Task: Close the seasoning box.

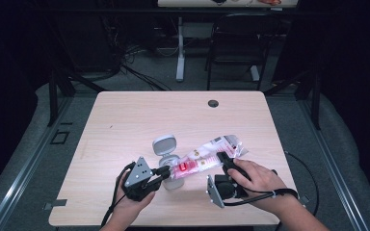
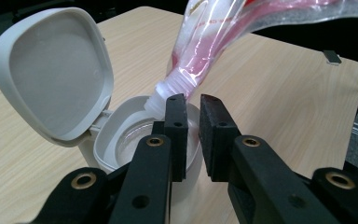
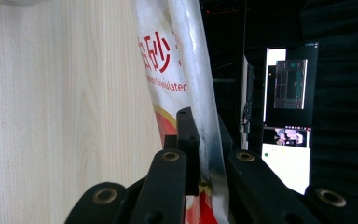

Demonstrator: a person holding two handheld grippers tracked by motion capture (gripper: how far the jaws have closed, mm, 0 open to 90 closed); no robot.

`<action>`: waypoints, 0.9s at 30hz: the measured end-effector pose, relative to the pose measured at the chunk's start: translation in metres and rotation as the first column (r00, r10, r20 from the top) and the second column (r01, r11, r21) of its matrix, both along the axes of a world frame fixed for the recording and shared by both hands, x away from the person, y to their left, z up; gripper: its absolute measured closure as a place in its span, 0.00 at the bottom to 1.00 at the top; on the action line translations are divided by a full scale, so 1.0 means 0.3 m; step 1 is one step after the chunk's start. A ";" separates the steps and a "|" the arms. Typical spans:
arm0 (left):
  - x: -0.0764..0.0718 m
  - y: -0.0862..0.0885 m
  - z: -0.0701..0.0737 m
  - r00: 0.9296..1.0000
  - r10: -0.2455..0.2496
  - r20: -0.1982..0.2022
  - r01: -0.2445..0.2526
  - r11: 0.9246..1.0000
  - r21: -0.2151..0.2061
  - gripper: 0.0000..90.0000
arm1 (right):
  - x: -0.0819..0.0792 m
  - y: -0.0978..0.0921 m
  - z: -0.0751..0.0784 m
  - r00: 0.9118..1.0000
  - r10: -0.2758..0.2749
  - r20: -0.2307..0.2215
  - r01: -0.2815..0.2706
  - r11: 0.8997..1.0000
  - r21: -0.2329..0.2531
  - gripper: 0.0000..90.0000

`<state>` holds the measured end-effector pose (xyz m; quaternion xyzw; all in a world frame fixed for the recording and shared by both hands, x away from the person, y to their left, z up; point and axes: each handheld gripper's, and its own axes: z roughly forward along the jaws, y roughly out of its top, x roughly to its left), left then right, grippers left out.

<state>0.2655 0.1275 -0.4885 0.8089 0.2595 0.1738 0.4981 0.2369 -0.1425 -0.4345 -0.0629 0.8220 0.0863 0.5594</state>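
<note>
Clear soft plastic refill pouch [image 1: 207,156] with red print, tilted spout-down into open white flip-lid container [image 1: 166,159] on tabletop [image 1: 125,120]. Limp, slippery, probably light; best gripped at sealed edge. Right hand-held gripper [image 3: 205,135] pinching pouch; left hand-held gripper [image 2: 193,112] slightly parted below spout.

Black jaws with brass-ringed screw holes, grey three-cornered plates, black cables.

A clear red-printed pouch [image 1: 207,159] tilts, spout down, into an open white flip-lid container [image 2: 121,140].

Black chair [image 1: 233,45] at upper centre-right, on the floor beyond the table [image 1: 125,120]. White post [image 1: 180,48] left of it. Cables [image 1: 135,72] on the floor, upper left.
</note>
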 end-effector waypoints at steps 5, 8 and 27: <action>-0.001 0.013 0.003 1.000 0.007 0.001 -0.007 1.000 0.000 0.90 | -0.002 -0.007 -0.010 1.000 -0.003 -0.008 0.003 1.000 0.001 0.98; 0.000 0.022 0.005 1.000 0.012 0.000 -0.012 1.000 -0.004 0.90 | 0.000 -0.012 -0.018 1.000 0.004 -0.015 -0.003 1.000 0.015 0.98; 0.020 0.077 0.000 0.997 0.072 -0.010 -0.072 0.997 -0.025 0.85 | -0.003 -0.069 -0.071 0.995 -0.033 -0.098 0.052 0.980 0.193 0.98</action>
